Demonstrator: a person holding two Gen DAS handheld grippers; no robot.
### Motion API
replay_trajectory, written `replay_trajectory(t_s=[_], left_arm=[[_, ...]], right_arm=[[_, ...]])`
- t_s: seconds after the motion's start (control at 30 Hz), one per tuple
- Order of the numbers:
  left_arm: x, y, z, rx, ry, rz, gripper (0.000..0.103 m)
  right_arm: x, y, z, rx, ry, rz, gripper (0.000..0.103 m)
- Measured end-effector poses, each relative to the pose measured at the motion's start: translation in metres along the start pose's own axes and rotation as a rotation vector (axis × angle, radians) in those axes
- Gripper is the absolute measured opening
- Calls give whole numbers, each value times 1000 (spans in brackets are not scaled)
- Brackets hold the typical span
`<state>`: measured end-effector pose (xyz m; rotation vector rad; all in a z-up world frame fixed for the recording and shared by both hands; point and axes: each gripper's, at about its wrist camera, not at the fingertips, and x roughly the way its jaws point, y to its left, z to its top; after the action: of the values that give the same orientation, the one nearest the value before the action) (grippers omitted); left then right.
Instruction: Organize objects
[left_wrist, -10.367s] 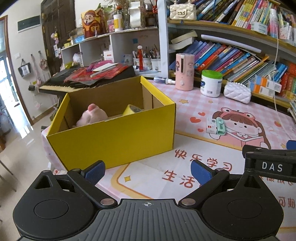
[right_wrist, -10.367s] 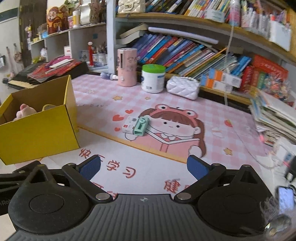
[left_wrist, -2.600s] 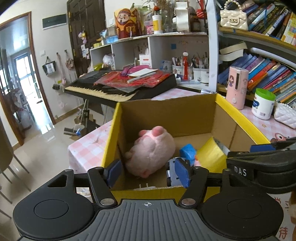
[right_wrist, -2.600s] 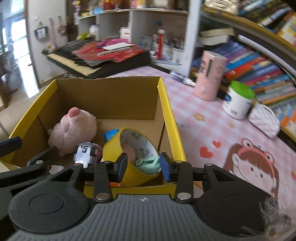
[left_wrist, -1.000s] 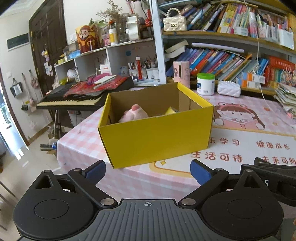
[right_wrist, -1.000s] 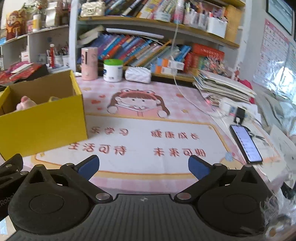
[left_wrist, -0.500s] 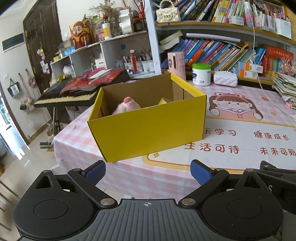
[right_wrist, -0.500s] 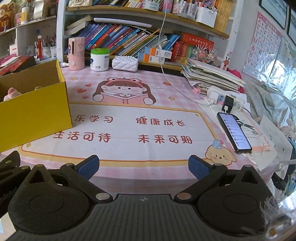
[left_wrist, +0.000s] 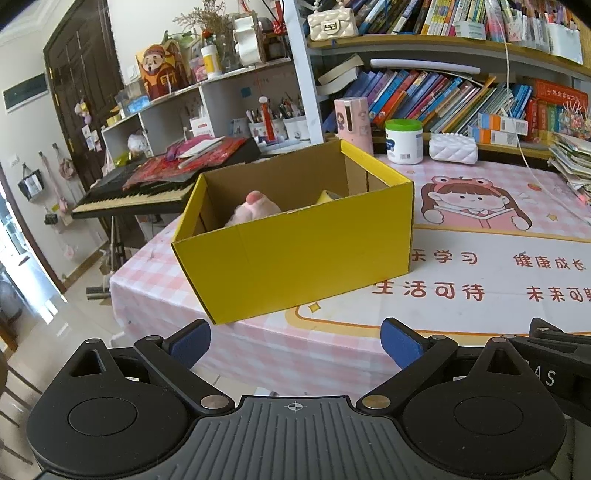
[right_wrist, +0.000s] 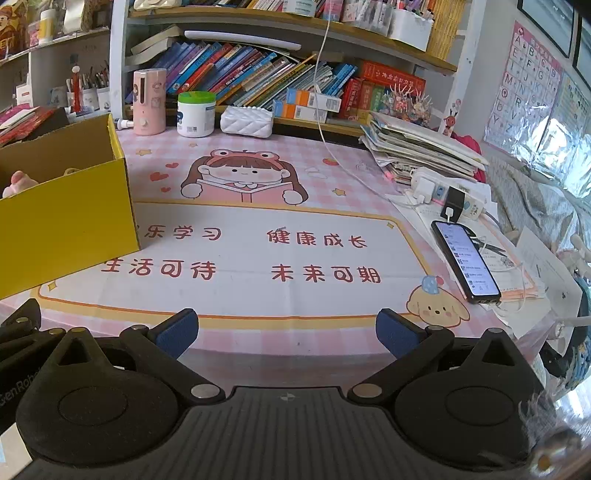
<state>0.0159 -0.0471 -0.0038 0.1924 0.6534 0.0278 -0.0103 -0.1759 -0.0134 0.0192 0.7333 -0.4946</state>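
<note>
A yellow cardboard box (left_wrist: 295, 258) stands on the left part of the pink table mat (left_wrist: 461, 295). Over its rim I see a pink plush toy (left_wrist: 255, 208) and the top of a yellow tape roll (left_wrist: 327, 195); anything else inside is hidden by the front wall. The right wrist view shows the same yellow box (right_wrist: 66, 229) at the left with the pink plush toy (right_wrist: 16, 182) peeking out. My left gripper (left_wrist: 295, 341) hangs open in front of the table's near edge, below the box. My right gripper (right_wrist: 286, 332) is open too, over the near edge, with nothing between its fingers.
At the back stand a pink cylinder (right_wrist: 149, 101), a white jar with a green lid (right_wrist: 195, 113) and a white quilted pouch (right_wrist: 246, 121) under bookshelves. A phone (right_wrist: 465, 260), a power strip (right_wrist: 448, 194) and stacked papers (right_wrist: 417, 147) lie at the right. A keyboard piano (left_wrist: 147, 188) is left of the table.
Both grippers have drawn back from the box, where they were narrowed over its contents 2.6 s ago, and now stand open at the table's near edge. In the last half second little has shifted.
</note>
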Motion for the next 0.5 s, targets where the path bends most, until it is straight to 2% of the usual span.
replay_trajectory(t_s=[0.5], left_arm=[[7,2,1,-16,39,-9,100]], right_arm=[[3,5,-1,-14,6,-6,103]])
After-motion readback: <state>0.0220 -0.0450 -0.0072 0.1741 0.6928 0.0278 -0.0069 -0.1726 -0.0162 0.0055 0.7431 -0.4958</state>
